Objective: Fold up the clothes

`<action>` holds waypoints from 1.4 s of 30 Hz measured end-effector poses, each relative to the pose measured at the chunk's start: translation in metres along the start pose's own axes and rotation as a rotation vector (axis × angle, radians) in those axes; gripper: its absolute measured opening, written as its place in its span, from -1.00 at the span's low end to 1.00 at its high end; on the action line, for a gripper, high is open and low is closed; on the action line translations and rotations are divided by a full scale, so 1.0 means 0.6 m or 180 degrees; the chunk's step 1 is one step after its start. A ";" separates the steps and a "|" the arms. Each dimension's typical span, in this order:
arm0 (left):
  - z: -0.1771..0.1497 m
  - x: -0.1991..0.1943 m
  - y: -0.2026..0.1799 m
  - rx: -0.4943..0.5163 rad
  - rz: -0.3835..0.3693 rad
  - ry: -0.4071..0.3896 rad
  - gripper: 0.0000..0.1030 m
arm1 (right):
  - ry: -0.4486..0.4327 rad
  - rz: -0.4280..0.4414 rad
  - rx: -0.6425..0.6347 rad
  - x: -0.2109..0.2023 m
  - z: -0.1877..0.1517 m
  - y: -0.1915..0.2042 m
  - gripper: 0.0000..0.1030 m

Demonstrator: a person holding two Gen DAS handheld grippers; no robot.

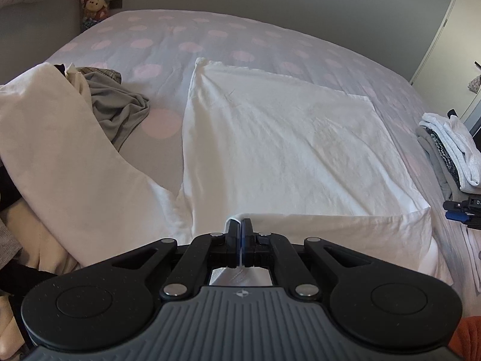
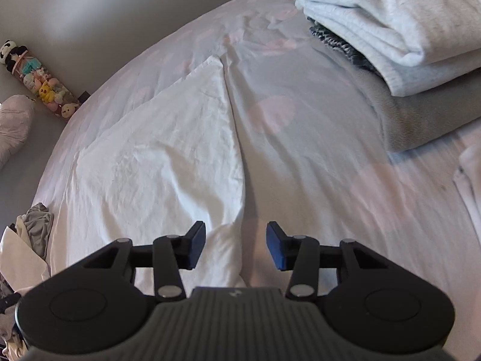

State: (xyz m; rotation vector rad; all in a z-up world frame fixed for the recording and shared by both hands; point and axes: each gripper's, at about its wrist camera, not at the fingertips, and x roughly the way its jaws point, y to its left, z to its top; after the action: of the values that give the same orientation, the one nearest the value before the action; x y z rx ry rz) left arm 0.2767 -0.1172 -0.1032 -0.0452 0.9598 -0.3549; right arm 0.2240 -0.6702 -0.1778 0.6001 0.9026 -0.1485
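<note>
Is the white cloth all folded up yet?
Not yet. The white cloth lies mostly spread on the bed, near edge pinched in the left gripper.

No words, numbers or brand names can be read in either view. The only mark is a small pale emblem, with no letters, on the ribbed grey body of the left gripper (image 1: 240,225) and of the right gripper (image 2: 236,240).

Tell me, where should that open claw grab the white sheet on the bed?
At the near right corner of the white sheet, coming from the near side. That corner bunches up just ahead of the open right gripper, while the left gripper is shut on the near edge.
</note>
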 end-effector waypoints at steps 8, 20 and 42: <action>0.019 0.026 0.002 0.0003 -0.0053 0.0050 -1.00 | 0.0057 -0.0156 -0.0169 0.024 0.024 0.006 -0.84; 0.051 0.122 0.024 -0.0021 0.0081 0.0249 -1.00 | 0.0035 -0.0380 -0.0516 0.030 0.050 0.009 -0.92; -0.075 0.079 0.067 -0.0544 -0.0046 0.0325 -0.31 | 0.0405 -0.0186 -0.0589 -0.091 -0.152 -0.074 -0.32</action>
State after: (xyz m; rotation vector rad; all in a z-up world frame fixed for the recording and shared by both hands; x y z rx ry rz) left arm 0.2763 -0.0888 -0.1749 -0.1914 1.0897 -0.2898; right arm 0.1106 -0.6637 -0.1976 0.4148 1.0450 -0.0787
